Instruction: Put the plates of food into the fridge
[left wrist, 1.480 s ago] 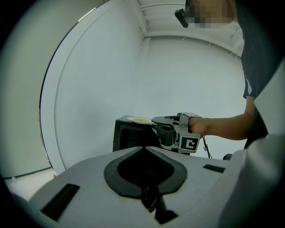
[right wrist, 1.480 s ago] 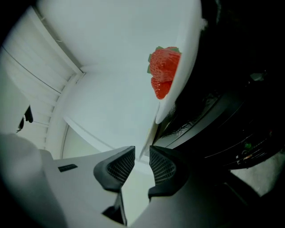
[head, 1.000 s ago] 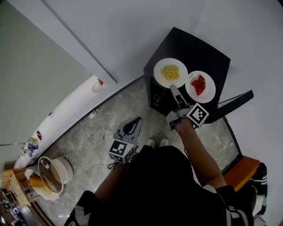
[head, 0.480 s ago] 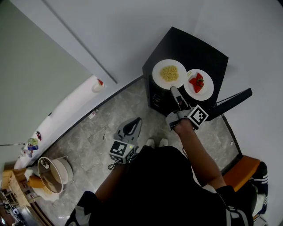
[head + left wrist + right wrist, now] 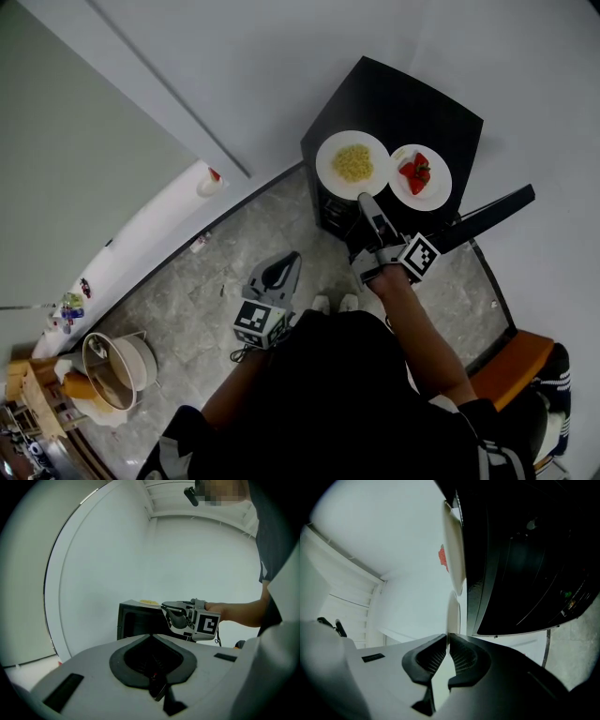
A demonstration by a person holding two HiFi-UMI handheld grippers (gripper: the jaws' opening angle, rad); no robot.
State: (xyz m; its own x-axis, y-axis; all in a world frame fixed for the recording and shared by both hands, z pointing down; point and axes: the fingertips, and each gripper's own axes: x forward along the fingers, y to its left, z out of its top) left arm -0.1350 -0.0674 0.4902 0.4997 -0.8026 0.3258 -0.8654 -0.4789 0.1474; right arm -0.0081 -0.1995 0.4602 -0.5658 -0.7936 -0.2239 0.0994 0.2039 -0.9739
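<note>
Two white plates stand on top of a low black fridge (image 5: 412, 98). The left plate (image 5: 352, 164) carries yellow food, the right plate (image 5: 420, 176) red food. My right gripper (image 5: 364, 199) reaches up to the yellow plate's near rim and is shut on it. In the right gripper view that rim (image 5: 453, 613) runs edge-on into the closed jaws of my right gripper (image 5: 448, 637), beside the fridge front (image 5: 525, 550). My left gripper (image 5: 289, 258) hangs shut and empty over the floor. Its own view shows my left gripper (image 5: 151, 641) pointing at the fridge (image 5: 136, 620) and the right gripper (image 5: 180, 616).
A long black bar (image 5: 492, 214) sticks out at the fridge's right. An orange seat (image 5: 516, 361) is at the lower right. A metal pot (image 5: 117, 361) stands on the marble floor at the lower left. White walls close in behind and left of the fridge.
The yellow-food plate has slid a little left and toward me on the fridge top, with my right gripper on its rim. The left gripper has stayed put.
</note>
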